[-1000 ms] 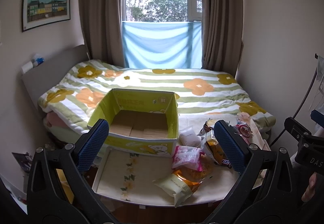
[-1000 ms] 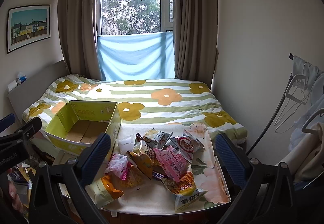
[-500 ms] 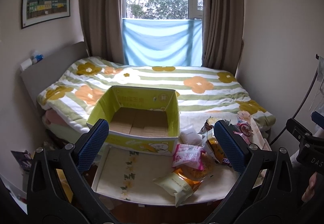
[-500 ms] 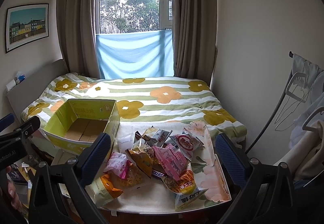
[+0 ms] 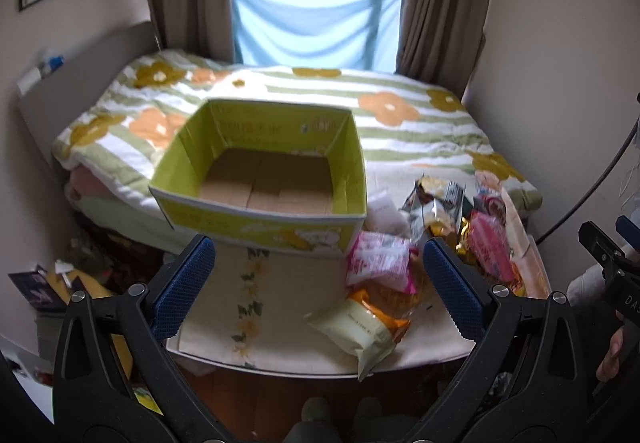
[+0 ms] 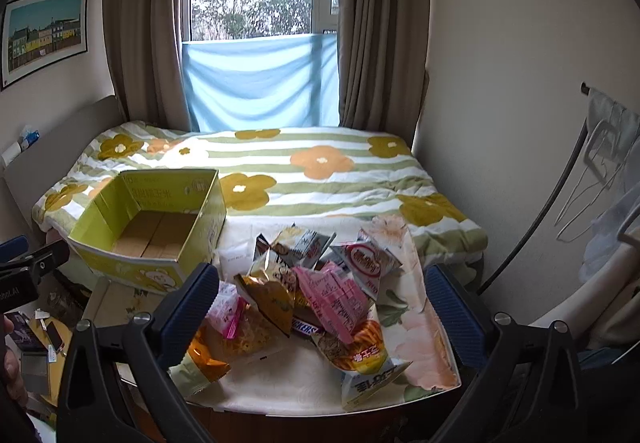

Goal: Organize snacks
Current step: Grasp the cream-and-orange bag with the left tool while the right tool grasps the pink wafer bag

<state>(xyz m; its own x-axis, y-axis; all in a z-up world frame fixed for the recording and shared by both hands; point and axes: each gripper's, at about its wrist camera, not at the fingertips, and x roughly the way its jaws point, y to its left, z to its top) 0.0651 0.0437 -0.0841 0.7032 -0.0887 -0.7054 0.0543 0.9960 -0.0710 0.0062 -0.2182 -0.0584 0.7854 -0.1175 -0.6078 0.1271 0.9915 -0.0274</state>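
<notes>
While nothing is yet gripped, I log the stock: a snack pile (image 6: 316, 295) heaped on the bench (image 6: 424, 339), directly ahead of my right tongs (image 6: 318, 307) and between their spread fingers. Items: pink packet (image 6: 332, 295), gold bag (image 6: 272, 295), chocolate bar (image 6: 306, 327), white-and-red packet (image 6: 366, 259), yellow chips bag (image 6: 362, 359). Right tongs: wide open, empty. Left tongs (image 5: 320, 283): likewise wide open, empty, with a pale cream packet (image 5: 360, 331) just ahead, toward their right finger. Green box (image 5: 264, 179): ahead of the left tongs, at the bench's far end against the bed (image 6: 320, 171), open-topped, holding nothing. Step in hand, by my reckoning: the first pick. Next move calls for lowering one pair onto a loose top packet.
</notes>
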